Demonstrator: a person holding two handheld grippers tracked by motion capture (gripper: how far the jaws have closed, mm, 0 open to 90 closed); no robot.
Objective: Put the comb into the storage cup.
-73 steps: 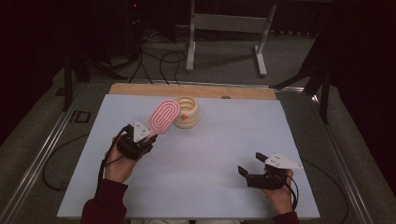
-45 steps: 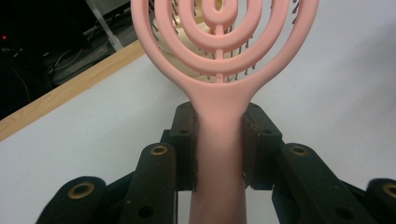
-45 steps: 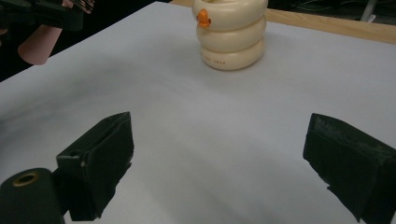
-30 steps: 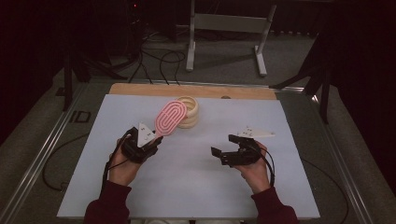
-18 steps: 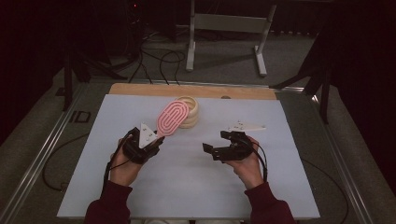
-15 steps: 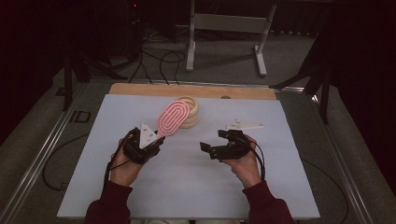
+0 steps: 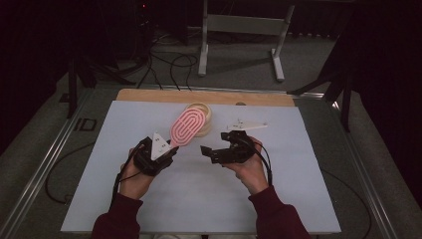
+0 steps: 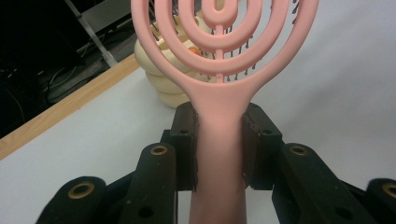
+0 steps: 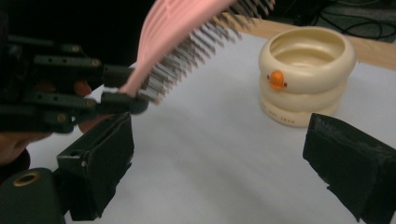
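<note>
The left gripper pinches the handle of the pink hairbrush, whose head slants up and away over the white table. To its right, the right gripper has its jaws spread wide with nothing between them. Just beyond the brush stands a cream duck-faced bowl.

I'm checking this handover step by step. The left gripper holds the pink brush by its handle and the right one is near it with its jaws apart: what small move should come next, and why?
Probably bring the right gripper on toward the pink brush. Its jaws stand wide with nothing between them, short of the brush head, while the left gripper clamps the handle and holds the brush up over the table near the duck cup.
</note>
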